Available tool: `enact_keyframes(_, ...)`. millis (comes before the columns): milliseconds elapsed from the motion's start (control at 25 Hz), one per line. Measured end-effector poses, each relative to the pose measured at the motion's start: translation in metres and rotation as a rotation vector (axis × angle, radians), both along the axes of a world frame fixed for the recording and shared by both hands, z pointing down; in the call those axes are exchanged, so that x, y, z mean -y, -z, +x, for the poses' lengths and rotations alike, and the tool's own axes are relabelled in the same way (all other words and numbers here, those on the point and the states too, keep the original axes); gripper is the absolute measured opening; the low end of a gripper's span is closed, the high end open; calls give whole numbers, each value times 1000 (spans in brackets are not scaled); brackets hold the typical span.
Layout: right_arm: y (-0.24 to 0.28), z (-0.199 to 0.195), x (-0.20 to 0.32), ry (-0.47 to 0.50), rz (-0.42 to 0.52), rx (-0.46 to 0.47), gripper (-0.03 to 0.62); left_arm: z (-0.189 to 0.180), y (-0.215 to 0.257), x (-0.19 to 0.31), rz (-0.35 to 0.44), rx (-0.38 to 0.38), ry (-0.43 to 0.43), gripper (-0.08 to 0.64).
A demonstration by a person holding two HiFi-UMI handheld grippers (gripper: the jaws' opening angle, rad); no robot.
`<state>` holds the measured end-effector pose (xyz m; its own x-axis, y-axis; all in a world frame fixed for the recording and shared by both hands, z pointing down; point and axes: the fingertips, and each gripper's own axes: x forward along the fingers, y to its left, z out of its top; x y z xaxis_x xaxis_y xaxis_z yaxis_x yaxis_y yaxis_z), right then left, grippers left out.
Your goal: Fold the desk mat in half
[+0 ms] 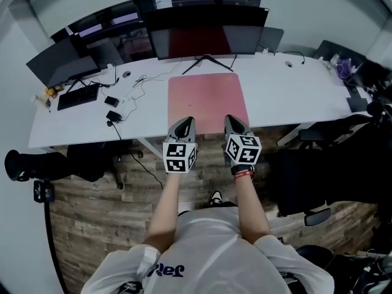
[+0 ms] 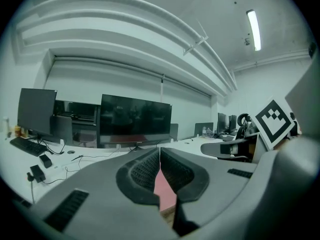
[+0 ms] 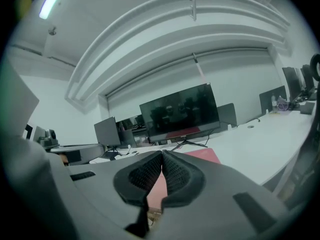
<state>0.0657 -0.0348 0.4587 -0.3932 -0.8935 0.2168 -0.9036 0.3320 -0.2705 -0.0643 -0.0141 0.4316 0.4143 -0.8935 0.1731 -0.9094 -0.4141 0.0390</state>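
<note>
A pink desk mat (image 1: 208, 97) lies flat in the middle of the white desk (image 1: 294, 90), in front of a wide monitor. My left gripper (image 1: 184, 122) hovers at the mat's near left edge and my right gripper (image 1: 233, 120) at its near right edge. In the left gripper view the left gripper (image 2: 160, 151) has its jaws shut tip to tip, with the pink mat (image 2: 164, 189) showing below them. The right gripper (image 3: 162, 154) is likewise shut and empty, the mat (image 3: 205, 155) lying ahead of it. Whether either gripper touches the mat I cannot tell.
A wide monitor (image 1: 205, 32) on a stand sits behind the mat. A second monitor (image 1: 61, 60), a keyboard (image 1: 78, 97) and cables with adapters (image 1: 113, 115) occupy the desk's left part. Black office chairs (image 1: 318, 170) stand at the right, another (image 1: 37, 164) at the left.
</note>
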Motion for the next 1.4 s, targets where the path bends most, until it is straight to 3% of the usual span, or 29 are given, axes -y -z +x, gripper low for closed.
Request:
enact_keyframes(320,-42,27,44,62,-80,35,15,11,-40,38,-66,28,114,22)
enact_keyframes(560,-85,17,60,126,-159,36,22,15,-77,57,-152,-33,152,21)
enact_keyframes(720,-115,14,73,146,-216,40,29,16,-113,70,-228,-71,152,29)
enact_keyframes(1400,-215,22,85,87,-444,104,107,25,-229,91,-528,-155,124,174)
